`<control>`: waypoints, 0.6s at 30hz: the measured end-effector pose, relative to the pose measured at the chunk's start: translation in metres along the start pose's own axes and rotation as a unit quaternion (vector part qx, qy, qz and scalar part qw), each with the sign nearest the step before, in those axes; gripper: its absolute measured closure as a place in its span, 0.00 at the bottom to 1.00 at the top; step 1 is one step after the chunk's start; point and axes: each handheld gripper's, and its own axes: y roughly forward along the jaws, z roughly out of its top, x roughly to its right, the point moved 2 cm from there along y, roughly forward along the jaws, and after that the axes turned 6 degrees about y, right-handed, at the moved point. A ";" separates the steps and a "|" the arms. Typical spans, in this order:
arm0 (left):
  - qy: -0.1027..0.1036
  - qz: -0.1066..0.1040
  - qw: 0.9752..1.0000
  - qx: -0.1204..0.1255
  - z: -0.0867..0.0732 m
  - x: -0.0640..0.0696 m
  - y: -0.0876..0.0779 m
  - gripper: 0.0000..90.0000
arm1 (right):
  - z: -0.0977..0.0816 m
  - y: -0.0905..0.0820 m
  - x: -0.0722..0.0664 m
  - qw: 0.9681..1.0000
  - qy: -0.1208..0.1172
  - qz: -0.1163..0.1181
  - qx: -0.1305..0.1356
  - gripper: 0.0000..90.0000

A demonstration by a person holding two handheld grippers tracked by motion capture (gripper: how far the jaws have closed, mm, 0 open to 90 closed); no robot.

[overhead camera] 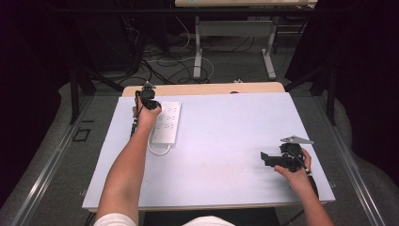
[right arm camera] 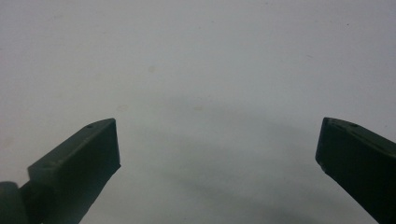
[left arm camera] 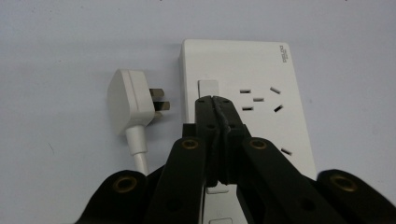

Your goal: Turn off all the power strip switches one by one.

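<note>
A white power strip (overhead camera: 167, 123) lies flat at the table's back left, with its white cable (overhead camera: 159, 150) looped at the near end. My left gripper (overhead camera: 151, 104) hangs over it, shut with nothing between the jaws. In the left gripper view the closed tips (left arm camera: 213, 99) sit just below the strip's white rocker switch (left arm camera: 208, 87), over the strip's face (left arm camera: 261, 70). The strip's own white plug (left arm camera: 128, 100) lies loose on the mat beside it, its prongs toward the strip. My right gripper (overhead camera: 264, 158) rests at the front right, open and pointing left. Bare mat lies between its fingers (right arm camera: 217, 140).
A pale mat (overhead camera: 226, 132) covers the table, with a strip of wood (overhead camera: 202, 88) showing at the back edge. Beyond it are floor cables (overhead camera: 179, 66) and another table's legs (overhead camera: 270, 56). Dark curtains close both sides.
</note>
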 end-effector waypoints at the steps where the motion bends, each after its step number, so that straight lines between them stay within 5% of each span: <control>1: 0.003 0.002 1.000 0.001 0.000 0.000 -0.001 1.00 | 0.000 0.000 0.000 1.000 0.000 -0.001 0.000 0.00; 8: 0.015 0.001 1.000 0.027 0.005 -0.001 -0.004 1.00 | 0.000 0.001 0.000 1.000 -0.001 0.000 0.000 0.00; 18: 0.022 -0.004 0.999 0.026 0.019 0.003 0.003 1.00 | 0.001 -0.001 0.001 1.000 0.003 -0.004 0.003 0.00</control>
